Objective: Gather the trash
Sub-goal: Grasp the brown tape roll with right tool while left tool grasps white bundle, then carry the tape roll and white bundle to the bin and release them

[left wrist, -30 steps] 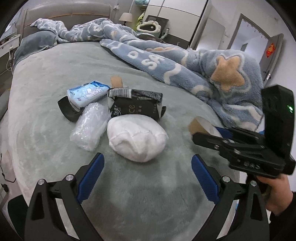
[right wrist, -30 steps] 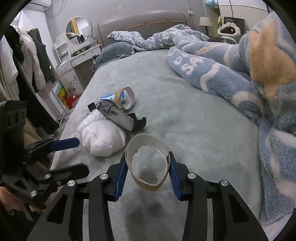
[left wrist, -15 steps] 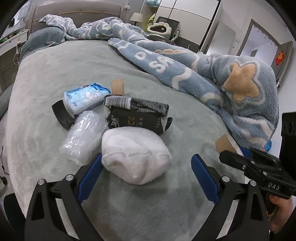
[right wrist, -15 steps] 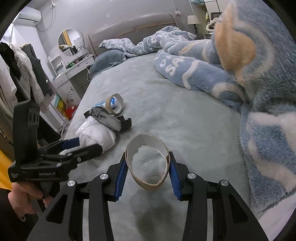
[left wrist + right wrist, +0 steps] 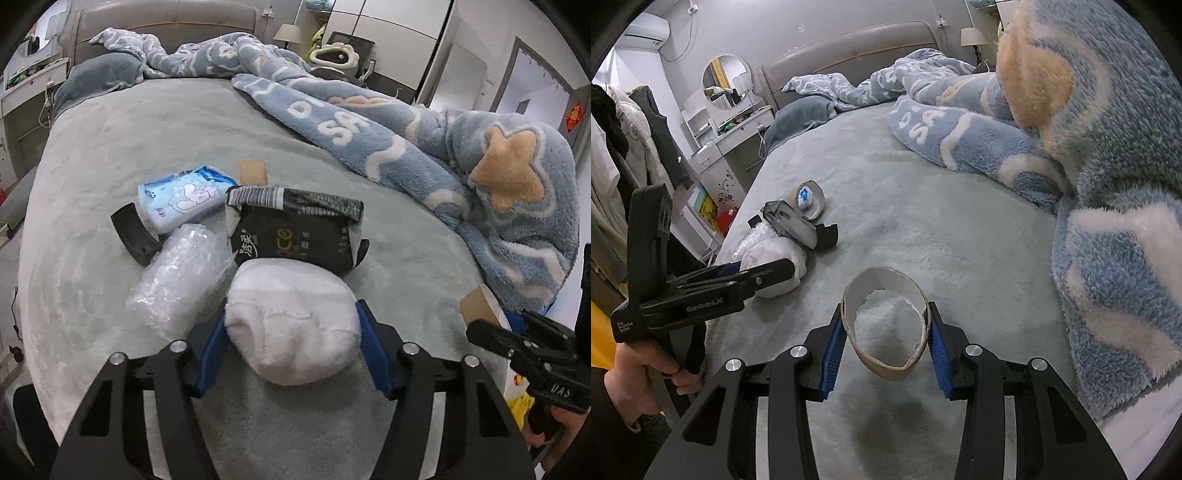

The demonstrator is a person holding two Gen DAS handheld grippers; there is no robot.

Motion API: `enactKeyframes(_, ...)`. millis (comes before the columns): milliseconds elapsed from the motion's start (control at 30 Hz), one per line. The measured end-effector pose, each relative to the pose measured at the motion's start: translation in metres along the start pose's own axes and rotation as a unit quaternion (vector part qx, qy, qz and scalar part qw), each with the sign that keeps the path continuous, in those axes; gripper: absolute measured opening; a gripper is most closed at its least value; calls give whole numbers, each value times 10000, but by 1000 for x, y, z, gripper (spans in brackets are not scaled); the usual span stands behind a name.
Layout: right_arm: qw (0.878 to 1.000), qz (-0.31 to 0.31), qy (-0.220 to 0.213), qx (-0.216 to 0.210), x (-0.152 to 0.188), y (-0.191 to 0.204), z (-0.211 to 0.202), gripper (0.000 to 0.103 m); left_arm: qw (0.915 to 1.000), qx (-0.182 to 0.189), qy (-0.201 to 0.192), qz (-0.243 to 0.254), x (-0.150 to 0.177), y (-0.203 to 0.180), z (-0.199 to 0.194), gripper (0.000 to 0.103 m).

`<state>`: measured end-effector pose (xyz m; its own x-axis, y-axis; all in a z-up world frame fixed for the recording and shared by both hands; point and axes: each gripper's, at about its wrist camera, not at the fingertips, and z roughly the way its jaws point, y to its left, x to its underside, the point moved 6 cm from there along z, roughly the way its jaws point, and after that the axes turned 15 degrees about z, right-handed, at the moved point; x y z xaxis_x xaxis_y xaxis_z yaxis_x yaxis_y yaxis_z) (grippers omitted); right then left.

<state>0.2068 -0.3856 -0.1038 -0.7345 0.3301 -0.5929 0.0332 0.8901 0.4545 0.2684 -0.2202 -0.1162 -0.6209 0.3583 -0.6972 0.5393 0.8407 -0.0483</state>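
A pile of trash lies on the grey-green bed [image 5: 110, 133]. My left gripper [image 5: 291, 332] is shut on a white fluffy wad [image 5: 291, 325], its blue pads pressing both sides. Behind it lie a black tissue pack [image 5: 295, 229], a clear crumpled plastic bag [image 5: 181, 273], a blue-white wet-wipe pack [image 5: 181, 195], a black plastic piece [image 5: 133, 236] and a cardboard ring [image 5: 253, 171]. My right gripper [image 5: 886, 339] is shut on a torn cardboard tape ring [image 5: 886, 332], held just above the bed. The right wrist view shows the left gripper [image 5: 731, 280] at the wad [image 5: 779, 269].
A blue fleece blanket with a star pattern [image 5: 424, 147] is heaped along the right of the bed [image 5: 1108, 184]. The headboard [image 5: 166, 22] is at the back. A dresser with a round mirror [image 5: 724, 81] and hanging clothes [image 5: 628, 147] stand left of the bed.
My left gripper moved forward around the white wad and closed on it. My right gripper kept hold of the cardboard ring and drew back toward the bed's right edge.
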Motion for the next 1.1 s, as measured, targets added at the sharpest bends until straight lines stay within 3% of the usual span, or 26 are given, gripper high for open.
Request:
enactKeyframes(633,9996,-151,-160,-161,-22,74,18,43,9987,365,-66,335,14,13,-47,61)
enactKeyframes(900,9991,-264,-166,-273,-27,114,30,43,9983,118,-505,247,10,48,-85,61)
enactKeyframes(1100,9984,-455,-30,-325,-20,146,45,43,9987,-283,-421,92,19,83,-97,61)
